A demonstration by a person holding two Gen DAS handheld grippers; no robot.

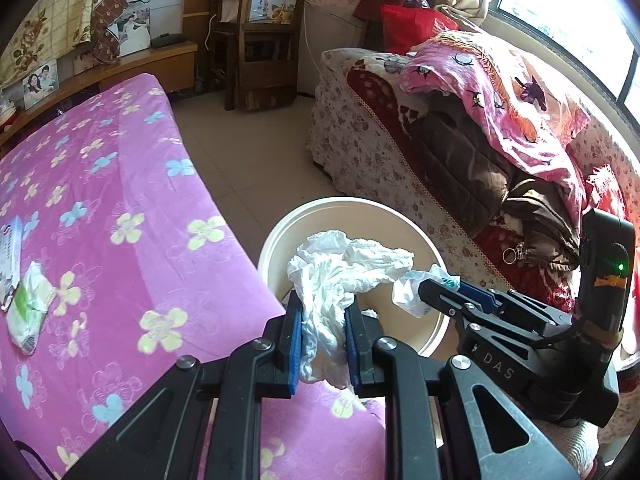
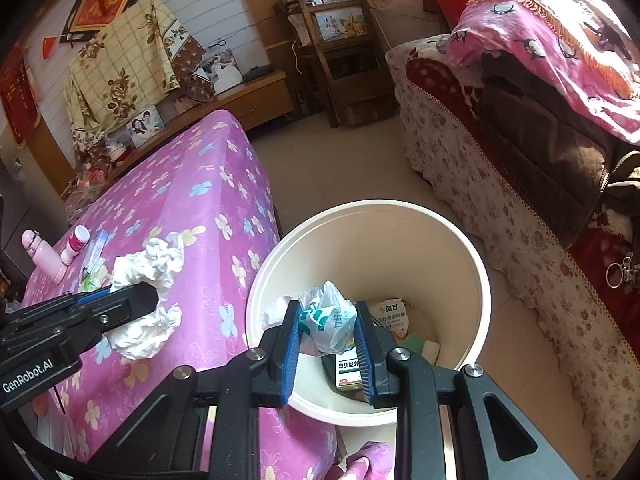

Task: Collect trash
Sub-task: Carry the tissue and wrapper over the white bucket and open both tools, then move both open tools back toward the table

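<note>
My left gripper [image 1: 323,316] is shut on a crumpled white tissue [image 1: 340,268] and holds it by the near rim of the cream trash bucket [image 1: 276,236]; it also shows in the right wrist view [image 2: 138,300] over the table's edge, with the tissue [image 2: 156,264]. My right gripper [image 2: 327,328] is shut on a crumpled white-and-green plastic wrapper [image 2: 328,320] above the bucket [image 2: 476,280]. Several boxes and packets [image 2: 390,314] lie inside the bucket. The right gripper also shows in the left wrist view [image 1: 436,290], with the wrapper [image 1: 408,292].
The table with a pink flowered cloth [image 1: 120,184] holds a green-white packet [image 1: 30,308] and a box [image 1: 10,248]. A pink bottle [image 2: 44,256] and a small jar [image 2: 76,242] stand at its far end. A sofa with blankets [image 2: 520,128] is on the right.
</note>
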